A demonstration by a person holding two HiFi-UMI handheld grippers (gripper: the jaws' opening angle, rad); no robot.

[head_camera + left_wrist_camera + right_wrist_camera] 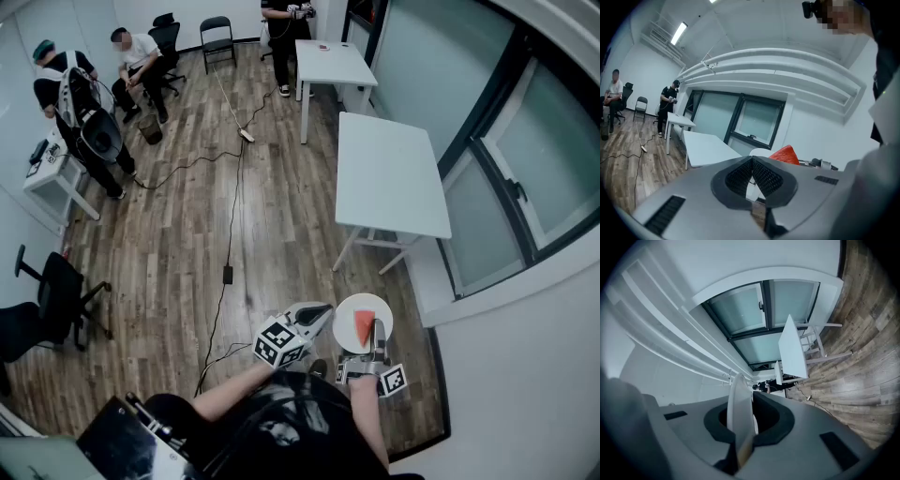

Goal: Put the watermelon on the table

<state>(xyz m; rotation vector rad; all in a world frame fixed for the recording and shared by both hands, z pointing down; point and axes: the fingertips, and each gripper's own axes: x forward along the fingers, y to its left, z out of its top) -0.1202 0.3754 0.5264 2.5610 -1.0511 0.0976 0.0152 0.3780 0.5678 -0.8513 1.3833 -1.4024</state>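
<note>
A red wedge of watermelon (364, 329) lies on a round white plate (351, 311), held in the air over the wooden floor. My right gripper (378, 330) is shut on the plate's near rim. In the right gripper view the plate (739, 413) stands edge-on between the jaws of the right gripper (743, 401). My left gripper (322, 312) hangs just left of the plate, shut and empty. In the left gripper view the left gripper (752, 161) has its pads together, with the watermelon (785, 154) and plate (758, 152) just beyond them.
A long white table (389, 178) stands ahead by the window, with a second white table (333, 61) farther back. A black cable (228, 234) runs along the floor. An office chair (47, 300) is at the left. People and chairs are at the far left.
</note>
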